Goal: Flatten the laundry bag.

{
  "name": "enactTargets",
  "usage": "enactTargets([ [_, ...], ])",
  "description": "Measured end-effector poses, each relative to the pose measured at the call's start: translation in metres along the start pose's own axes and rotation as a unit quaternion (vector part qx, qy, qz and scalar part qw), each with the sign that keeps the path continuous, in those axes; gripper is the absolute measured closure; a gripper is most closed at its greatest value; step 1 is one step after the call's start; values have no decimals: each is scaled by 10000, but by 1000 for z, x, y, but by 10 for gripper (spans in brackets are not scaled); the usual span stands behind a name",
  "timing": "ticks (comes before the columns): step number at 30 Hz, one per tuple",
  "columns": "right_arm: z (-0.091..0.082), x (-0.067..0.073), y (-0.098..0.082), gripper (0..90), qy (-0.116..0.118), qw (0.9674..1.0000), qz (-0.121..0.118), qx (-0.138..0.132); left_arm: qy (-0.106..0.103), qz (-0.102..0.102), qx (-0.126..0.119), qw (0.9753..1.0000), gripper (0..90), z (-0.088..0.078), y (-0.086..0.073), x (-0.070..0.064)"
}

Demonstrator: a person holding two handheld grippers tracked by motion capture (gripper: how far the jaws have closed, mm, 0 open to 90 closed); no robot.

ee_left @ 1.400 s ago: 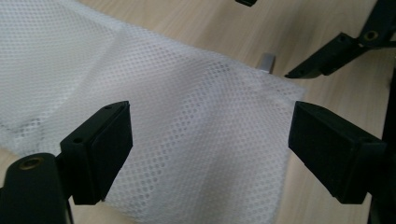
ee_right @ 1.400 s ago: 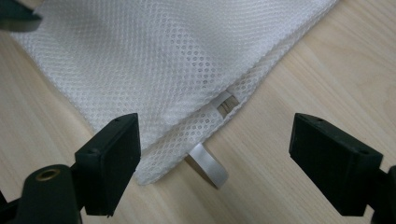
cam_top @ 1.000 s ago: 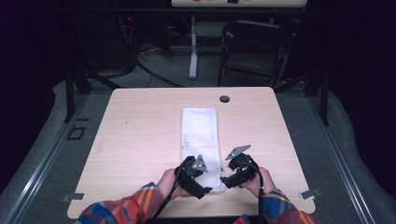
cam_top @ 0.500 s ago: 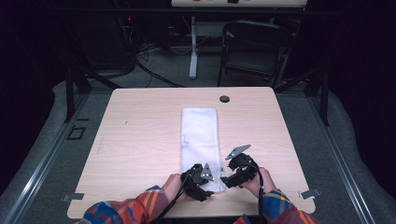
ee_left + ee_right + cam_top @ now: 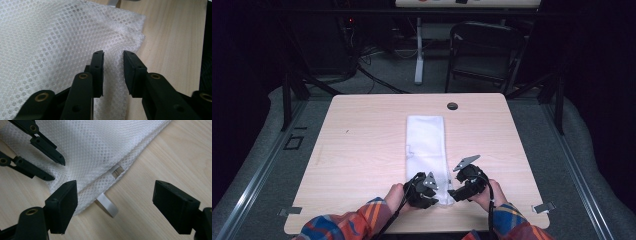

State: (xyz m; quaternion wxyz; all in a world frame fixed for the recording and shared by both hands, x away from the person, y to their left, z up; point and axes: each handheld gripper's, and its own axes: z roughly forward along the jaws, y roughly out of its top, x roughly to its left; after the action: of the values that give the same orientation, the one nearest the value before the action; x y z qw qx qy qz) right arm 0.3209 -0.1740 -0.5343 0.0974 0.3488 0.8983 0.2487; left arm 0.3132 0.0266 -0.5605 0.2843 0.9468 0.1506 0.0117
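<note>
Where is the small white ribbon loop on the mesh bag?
In the right gripper view, the ribbon loop sticks out from the mesh bag's near edge onto the table.

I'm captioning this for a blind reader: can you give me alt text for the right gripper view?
The right gripper hovers with jaws wide open over the near edge of a folded white mesh bag and its white ribbon loop on a wooden table. The left gripper reaches in at upper left.

Both forearms, in plaid sleeves, come in from the near edge, hands close together. The left gripper [image 5: 428,189] has just been closing its jaws; a narrow gap remains between them, with white mesh in it. The right gripper [image 5: 457,192] sits just beside it, angled toward it, its jaws spread wide, nothing pinched.
</note>
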Motion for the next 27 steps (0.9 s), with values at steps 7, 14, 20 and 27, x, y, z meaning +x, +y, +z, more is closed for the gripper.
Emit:
enactTargets([
  [7,1,1,0,269,19,10000,14,-29,23,-104,-22,9999,801,0,-1,4],
  [14,6,8,0,581,225,9994,-242,117,47,-120,-54,9999,829,0,-1,4],
  [20,14,15,0,841,506,9972,-439,329,27,-174,-108,9998,841,-1,-2,5],
  [27,22,22,1,877,531,9961,-569,403,12,-214,-159,9996,837,-1,-2,7],
])
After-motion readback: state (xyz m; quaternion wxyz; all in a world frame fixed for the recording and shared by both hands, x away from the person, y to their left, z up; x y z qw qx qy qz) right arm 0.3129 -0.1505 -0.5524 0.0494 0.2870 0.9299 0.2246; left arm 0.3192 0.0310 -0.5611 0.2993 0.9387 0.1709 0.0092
